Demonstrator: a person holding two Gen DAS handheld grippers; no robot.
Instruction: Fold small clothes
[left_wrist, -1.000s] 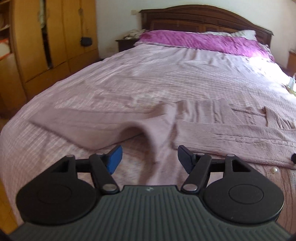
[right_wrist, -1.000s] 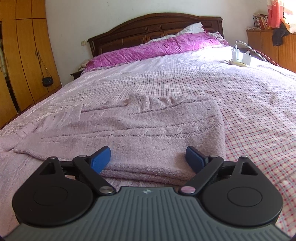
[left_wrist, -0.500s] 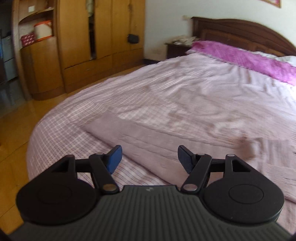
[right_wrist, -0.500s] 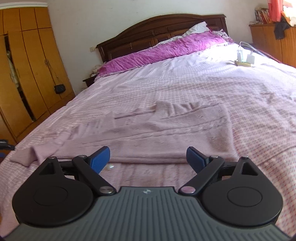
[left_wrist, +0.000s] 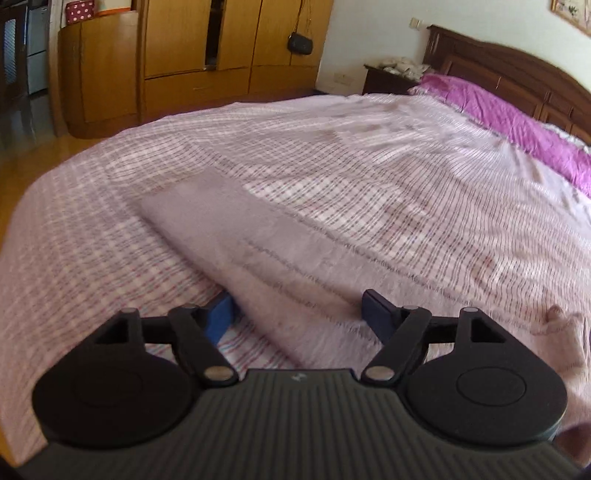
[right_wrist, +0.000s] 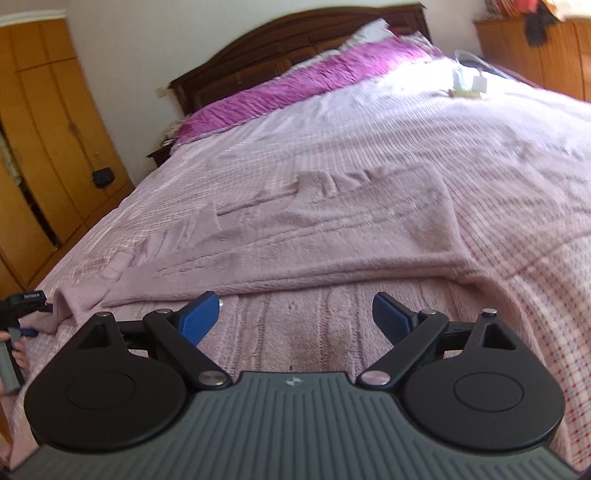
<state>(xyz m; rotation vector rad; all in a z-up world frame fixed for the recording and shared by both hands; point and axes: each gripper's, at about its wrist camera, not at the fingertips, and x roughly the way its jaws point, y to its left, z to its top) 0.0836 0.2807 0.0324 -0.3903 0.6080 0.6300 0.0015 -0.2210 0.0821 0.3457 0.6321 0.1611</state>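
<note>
lying flat on the checked bedspread (right_wrist: 517, 155), pink sweater (right_wrist: 332, 229), left gripper (left_wrist: 299, 314) released astride its sleeve (left_wrist: 229, 229), right gripper (right_wrist: 295, 314) released above near hem

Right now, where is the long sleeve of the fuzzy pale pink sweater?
In the left wrist view, the long sleeve lies flat on the checked pink bedspread, running from between the open left claw fingers toward the wooden wardrobe.

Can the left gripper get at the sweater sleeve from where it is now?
Probably yes. The left gripper is open with the sleeve lying flat on the bed between its fingers, and nothing sits on or across it.
</note>
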